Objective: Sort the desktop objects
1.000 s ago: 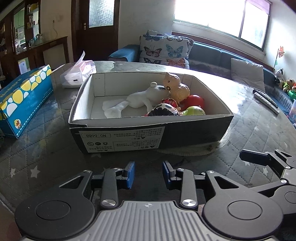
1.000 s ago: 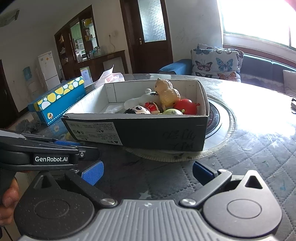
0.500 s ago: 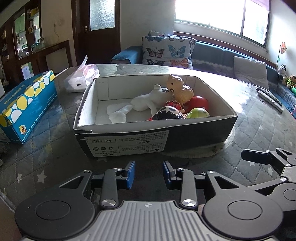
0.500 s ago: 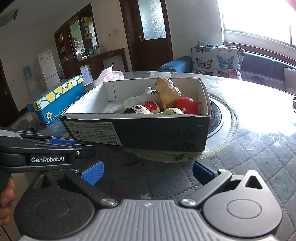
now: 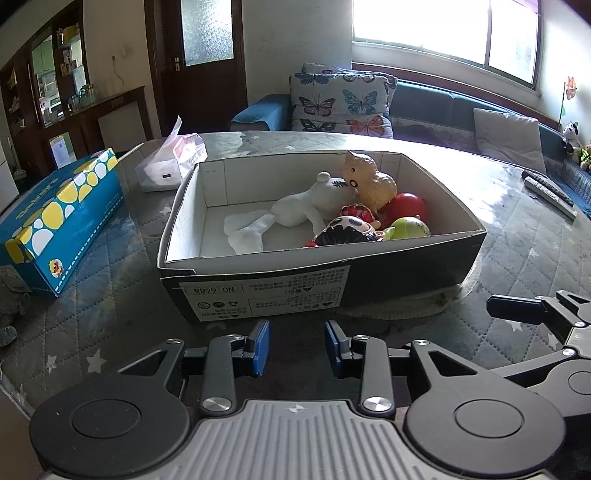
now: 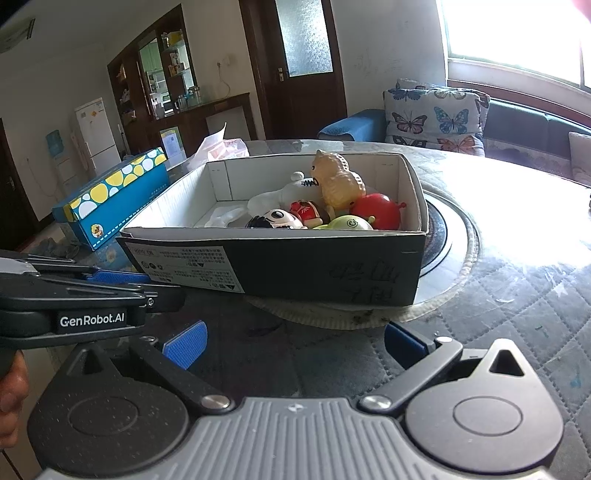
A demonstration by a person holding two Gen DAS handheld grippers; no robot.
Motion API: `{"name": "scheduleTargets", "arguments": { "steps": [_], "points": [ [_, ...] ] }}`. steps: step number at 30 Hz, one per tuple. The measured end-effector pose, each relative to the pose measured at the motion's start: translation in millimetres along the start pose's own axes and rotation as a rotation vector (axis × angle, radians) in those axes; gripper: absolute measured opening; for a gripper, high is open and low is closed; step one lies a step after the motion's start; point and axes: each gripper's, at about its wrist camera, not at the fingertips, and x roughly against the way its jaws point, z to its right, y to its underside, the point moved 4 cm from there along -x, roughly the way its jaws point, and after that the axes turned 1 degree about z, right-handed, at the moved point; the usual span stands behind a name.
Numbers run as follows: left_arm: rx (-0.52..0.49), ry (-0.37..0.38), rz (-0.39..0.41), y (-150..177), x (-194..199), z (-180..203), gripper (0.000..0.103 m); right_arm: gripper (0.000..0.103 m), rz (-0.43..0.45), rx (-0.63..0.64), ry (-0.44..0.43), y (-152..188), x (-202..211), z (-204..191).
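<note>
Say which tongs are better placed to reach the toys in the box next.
Right, probably: the toys crowd the box's right end, ahead of the open right tongs; the open left tongs face its emptier left half.

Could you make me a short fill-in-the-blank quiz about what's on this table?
1. The toys lie inside a black cardboard ____.
2. The blue carton is patterned with white and ____ spots.
3. The left tool holds ____ between its blue pads.
4. The cushion on the sofa is printed with ____.

Answers: box; yellow; nothing; butterflies

Blown-out window [image 5: 443, 26] glare, fisheye-warped edges
</note>
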Motion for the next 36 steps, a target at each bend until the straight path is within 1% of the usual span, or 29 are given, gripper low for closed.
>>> {"name": "scheduleTargets", "arguments": {
  "steps": [16,25,36],
  "points": [
    [-0.028,-0.016,-0.011,-6.5,-5.8,1.7,0.035,0.103,-0.025,0.011,0.015,-6.8,-8.5,-0.9],
    [-0.032,-0.042,-0.031,-11.7,-13.8,-2.0,0.035,0.103,-0.062,0.007,0.035,-11.1,-17.4,2.7],
    [-0.032,-0.043,-0.045,-16.1,-24.2,-4.1,0.035,0.103,-0.094,0.009,0.039,-15.3,-29.2,5.0]
  ]
}}
